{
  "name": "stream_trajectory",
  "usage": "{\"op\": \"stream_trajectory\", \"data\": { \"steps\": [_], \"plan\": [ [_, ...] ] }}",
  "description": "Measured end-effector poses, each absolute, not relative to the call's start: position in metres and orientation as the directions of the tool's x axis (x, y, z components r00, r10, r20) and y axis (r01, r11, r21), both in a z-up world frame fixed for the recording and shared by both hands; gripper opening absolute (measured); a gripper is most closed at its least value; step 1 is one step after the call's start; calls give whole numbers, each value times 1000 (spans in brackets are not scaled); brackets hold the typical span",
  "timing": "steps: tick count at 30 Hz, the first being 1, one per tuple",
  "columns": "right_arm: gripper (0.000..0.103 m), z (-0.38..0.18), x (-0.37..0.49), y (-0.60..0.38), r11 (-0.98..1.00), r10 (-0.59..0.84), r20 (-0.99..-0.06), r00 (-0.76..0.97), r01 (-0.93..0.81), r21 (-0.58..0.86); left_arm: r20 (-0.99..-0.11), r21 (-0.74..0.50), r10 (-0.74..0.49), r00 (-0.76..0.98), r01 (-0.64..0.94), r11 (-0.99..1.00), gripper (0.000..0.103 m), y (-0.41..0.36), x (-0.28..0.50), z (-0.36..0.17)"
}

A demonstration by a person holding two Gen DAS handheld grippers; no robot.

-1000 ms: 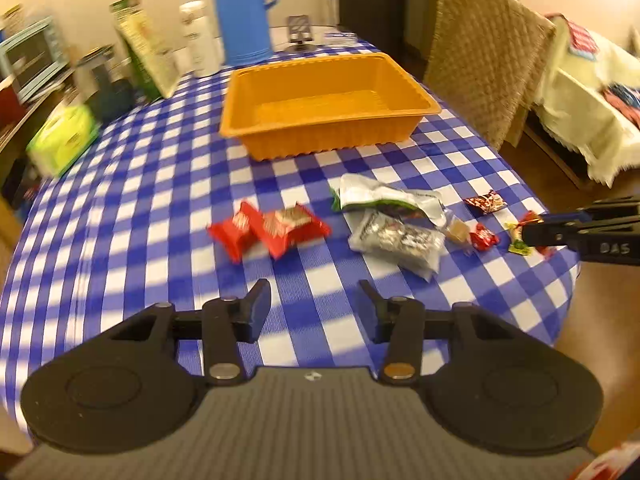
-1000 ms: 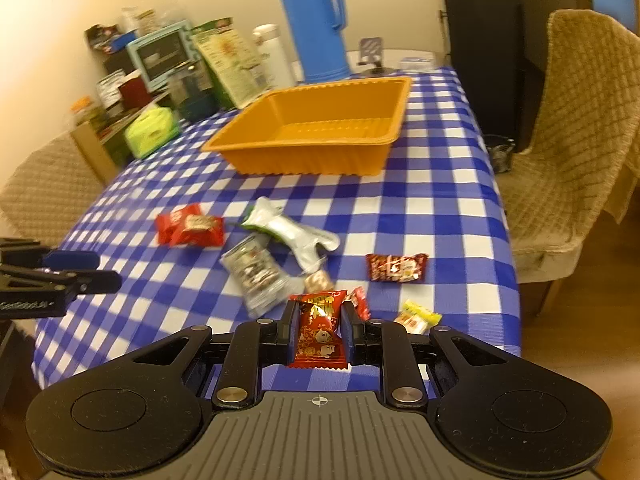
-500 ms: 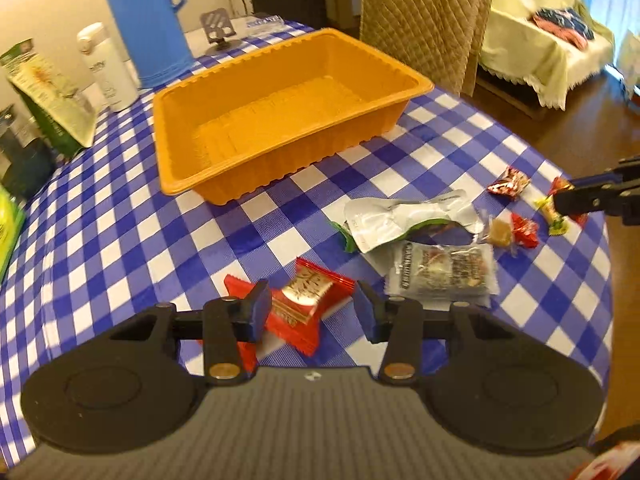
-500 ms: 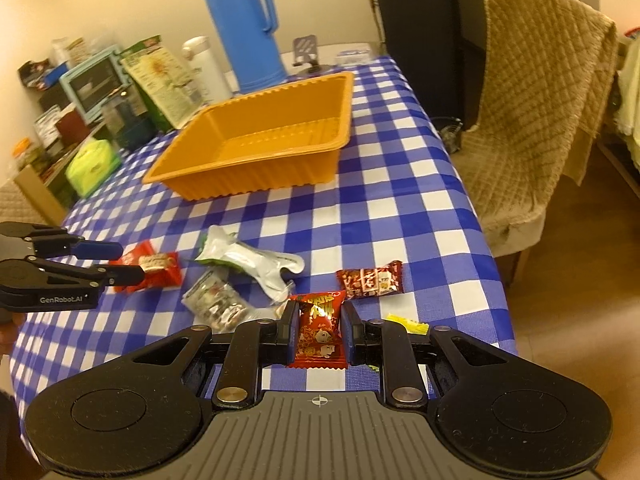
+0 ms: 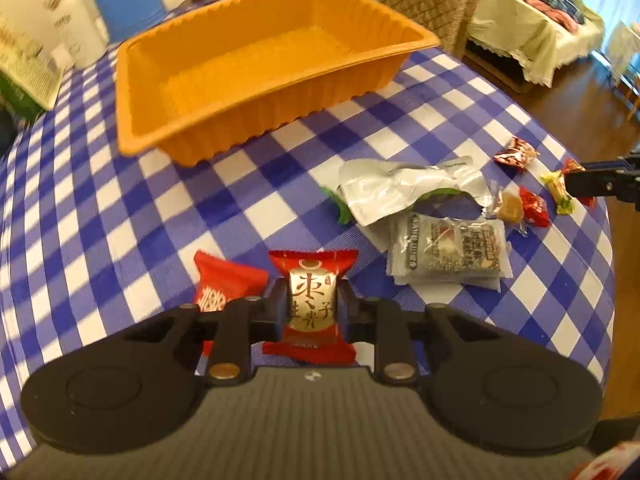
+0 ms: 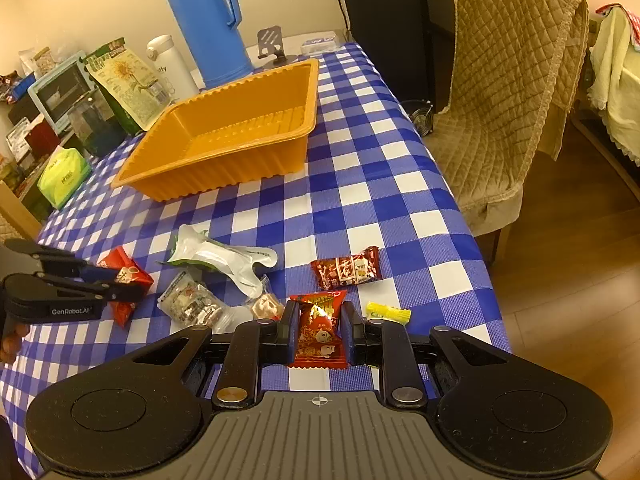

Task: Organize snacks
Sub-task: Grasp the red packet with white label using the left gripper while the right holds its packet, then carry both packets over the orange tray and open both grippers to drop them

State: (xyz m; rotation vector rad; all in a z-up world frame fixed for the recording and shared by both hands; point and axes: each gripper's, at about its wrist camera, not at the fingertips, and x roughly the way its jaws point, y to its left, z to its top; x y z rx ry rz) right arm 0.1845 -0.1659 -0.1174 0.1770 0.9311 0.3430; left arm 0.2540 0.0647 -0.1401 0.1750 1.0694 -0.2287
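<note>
Left wrist view: we find the left gripper (image 5: 313, 309) pinching a red-and-gold snack packet (image 5: 311, 307); half a second ago its jaws stood spread around that packet. Ahead lies the orange tray (image 5: 256, 92), nothing in it. Right wrist view: the right gripper (image 6: 319, 334) stays clamped on a red candy packet (image 6: 319, 334), just off the checked surface (image 6: 360, 184). The tray (image 6: 224, 176), ahead and left, holds nothing.
</note>
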Motion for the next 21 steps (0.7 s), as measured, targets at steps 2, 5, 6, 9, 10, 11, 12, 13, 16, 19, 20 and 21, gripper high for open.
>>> {"op": "stream_trajectory", "data": {
  "steps": [2, 5, 6, 9, 10, 11, 12, 13, 16, 19, 20, 21],
  "plan": [
    [22, -116, 187, -163, 930, 368, -753, 546, -220, 295, -880, 6, -110, 462, 243, 970, 22, 68, 252, -138],
    [22, -113, 193, -158, 925, 380, -749, 543, -239, 296, -871, -23, -128, 474, 221, 975, 21, 71, 248, -133],
    [22, -112, 195, -156, 922, 386, -747, 542, -247, 297, -866, -27, -130, 482, 215, 976, 21, 72, 246, -130],
    [22, -109, 203, -149, 915, 402, -741, 538, -273, 298, -849, -56, -142, 509, 181, 982, 21, 76, 243, -117],
    [22, -107, 207, -146, 911, 409, -739, 536, -283, 299, -842, -66, -145, 519, 167, 984, 21, 77, 243, -113],
    [22, -106, 211, -143, 907, 417, -736, 533, -293, 301, -837, -77, -148, 527, 154, 985, 21, 80, 243, -107],
    [22, -105, 214, -140, 903, 425, -733, 531, -303, 304, -828, -89, -152, 540, 141, 986, 21, 83, 243, -102],
    [22, -104, 218, -137, 899, 432, -730, 529, -313, 306, -820, -97, -153, 551, 130, 987, 21, 85, 245, -96],
    [22, -99, 232, -127, 887, 453, -717, 529, -345, 306, -798, -110, -147, 584, 98, 989, 21, 90, 254, -78],
    [22, -91, 250, -117, 876, 474, -698, 537, -368, 312, -777, -121, -138, 614, 70, 990, 21, 93, 271, -60],
    [22, -88, 257, -114, 873, 480, -690, 541, -374, 313, -769, -124, -135, 624, 61, 990, 21, 95, 278, -55],
    [22, -85, 264, -110, 870, 485, -682, 547, -381, 313, -761, -128, -131, 635, 51, 990, 21, 96, 285, -49]
  ]
}}
